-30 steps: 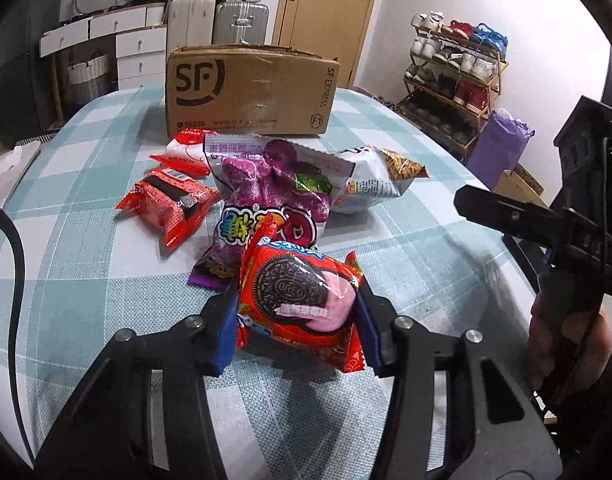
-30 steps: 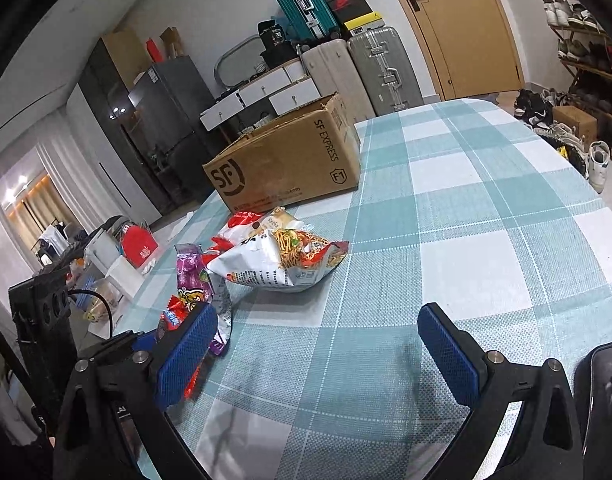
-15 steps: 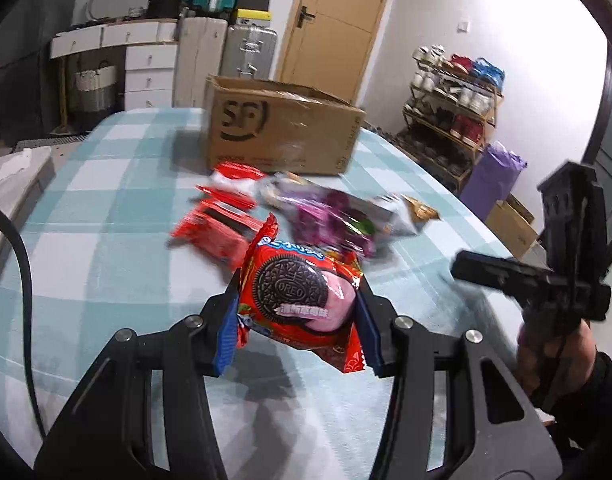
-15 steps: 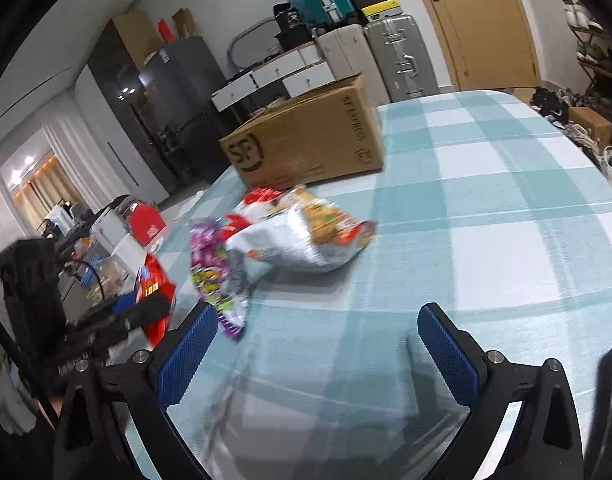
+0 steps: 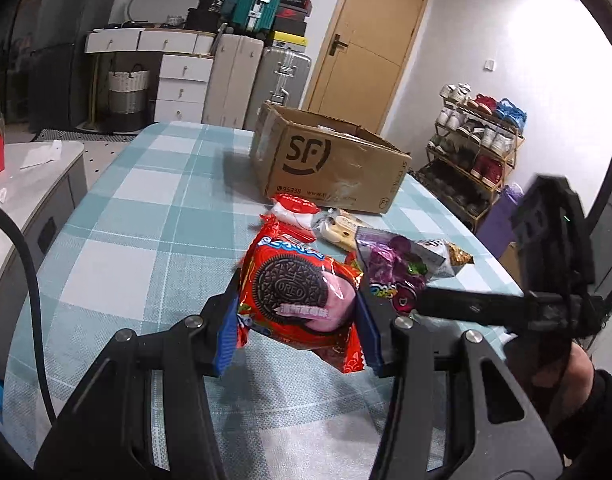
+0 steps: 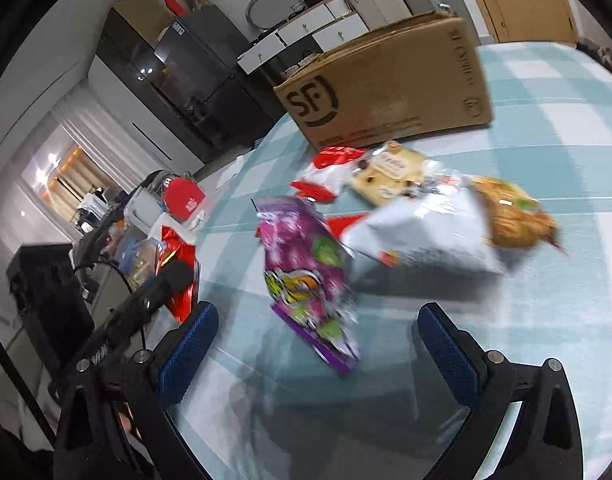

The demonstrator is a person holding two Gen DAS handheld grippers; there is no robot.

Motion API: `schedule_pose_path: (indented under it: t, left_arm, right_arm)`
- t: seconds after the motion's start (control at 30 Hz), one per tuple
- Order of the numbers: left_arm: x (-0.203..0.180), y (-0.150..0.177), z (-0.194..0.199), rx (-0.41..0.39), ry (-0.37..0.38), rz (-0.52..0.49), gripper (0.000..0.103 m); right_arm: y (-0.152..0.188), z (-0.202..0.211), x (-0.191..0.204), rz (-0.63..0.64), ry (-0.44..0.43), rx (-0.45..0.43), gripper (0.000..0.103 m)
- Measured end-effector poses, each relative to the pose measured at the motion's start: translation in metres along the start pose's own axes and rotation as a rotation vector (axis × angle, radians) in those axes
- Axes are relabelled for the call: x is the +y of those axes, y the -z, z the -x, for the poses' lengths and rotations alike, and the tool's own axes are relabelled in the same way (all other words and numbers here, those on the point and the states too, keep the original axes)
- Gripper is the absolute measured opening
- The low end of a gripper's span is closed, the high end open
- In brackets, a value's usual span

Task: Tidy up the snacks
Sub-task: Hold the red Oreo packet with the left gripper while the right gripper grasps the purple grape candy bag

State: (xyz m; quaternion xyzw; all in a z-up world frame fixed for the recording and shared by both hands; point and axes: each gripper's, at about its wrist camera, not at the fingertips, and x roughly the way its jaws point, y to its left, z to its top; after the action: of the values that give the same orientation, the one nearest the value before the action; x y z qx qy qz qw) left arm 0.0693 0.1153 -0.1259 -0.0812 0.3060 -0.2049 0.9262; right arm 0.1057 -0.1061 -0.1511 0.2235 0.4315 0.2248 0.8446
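Note:
My left gripper (image 5: 296,330) is shut on a red Oreo packet (image 5: 298,288), held above the checked tablecloth (image 5: 154,216). Behind it lie a red-and-white packet (image 5: 296,208), a cream biscuit packet (image 5: 340,228), a purple candy bag (image 5: 390,276) and a white crisp bag (image 5: 446,256), all in front of the open cardboard SF box (image 5: 330,164). My right gripper (image 6: 314,344) stands open just before the purple candy bag (image 6: 306,272), nothing between its fingers. In the right wrist view the white crisp bag (image 6: 438,228) lies right of the purple one, the SF box (image 6: 390,84) behind.
A shoe rack (image 5: 474,148) and a purple bag (image 5: 502,216) stand past the table's right edge. A grey side cabinet (image 5: 30,184) sits left of the table. Suitcases (image 5: 284,80) and drawers (image 5: 182,84) line the back wall by the door (image 5: 366,40).
My left gripper lifted the Oreo packet and swung left, so the pile now sits to its right. My right gripper moved in toward the purple bag, which now looms close.

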Motion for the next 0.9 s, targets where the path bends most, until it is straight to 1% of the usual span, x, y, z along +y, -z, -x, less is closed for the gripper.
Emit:
schedule_pose_path:
  t: [0.2, 0.3, 0.33, 0.37, 0.4, 0.43, 0.47, 0.57, 0.63, 0.73, 0.9]
  left_arm:
    - [-0.002, 0.000, -0.001, 0.000, 0.015, 0.007, 0.047]
    - [0.001, 0.000, -0.004, 0.007, 0.026, 0.024, 0.047]
    - [0.001, 0.000, -0.004, 0.009, 0.028, 0.027, 0.047]
    - [0.001, 0.000, -0.005, 0.012, 0.031, 0.028, 0.047]
    - [0.001, 0.000, -0.006, 0.016, 0.032, 0.029, 0.047]
    - [0.001, 0.000, -0.006, 0.019, 0.031, 0.030, 0.047]
    - [0.001, 0.000, -0.007, 0.021, 0.030, 0.030, 0.047]
    - [-0.001, 0.000, -0.007, 0.023, 0.025, 0.033, 0.047]
    - [-0.001, 0.000, -0.008, 0.025, 0.018, 0.033, 0.047]
    - [-0.004, 0.000, -0.008, 0.025, -0.005, 0.023, 0.047]
    - [-0.010, 0.001, -0.004, 0.034, -0.040, -0.002, 0.047]
  right_arm:
    - [-0.016, -0.029, 0.008, -0.022, -0.028, 0.031, 0.102]
    - [-0.019, -0.036, 0.009, -0.028, -0.021, 0.039, 0.101]
    - [-0.021, -0.039, 0.010, -0.024, -0.017, 0.042, 0.097]
    - [-0.022, -0.041, 0.010, -0.019, -0.013, 0.046, 0.089]
    - [-0.023, -0.043, 0.011, -0.014, -0.003, 0.050, 0.083]
    - [-0.024, -0.045, 0.011, -0.006, 0.007, 0.052, 0.069]
    - [-0.024, -0.046, 0.011, -0.001, 0.012, 0.056, 0.059]
    - [-0.020, -0.046, 0.007, 0.003, -0.010, 0.065, 0.056]
    - [-0.018, -0.043, 0.009, 0.029, -0.005, 0.068, 0.055]
    - [-0.015, -0.034, 0.013, 0.053, -0.012, 0.051, 0.055]
    - [-0.014, -0.005, 0.019, 0.066, -0.044, 0.000, 0.054]
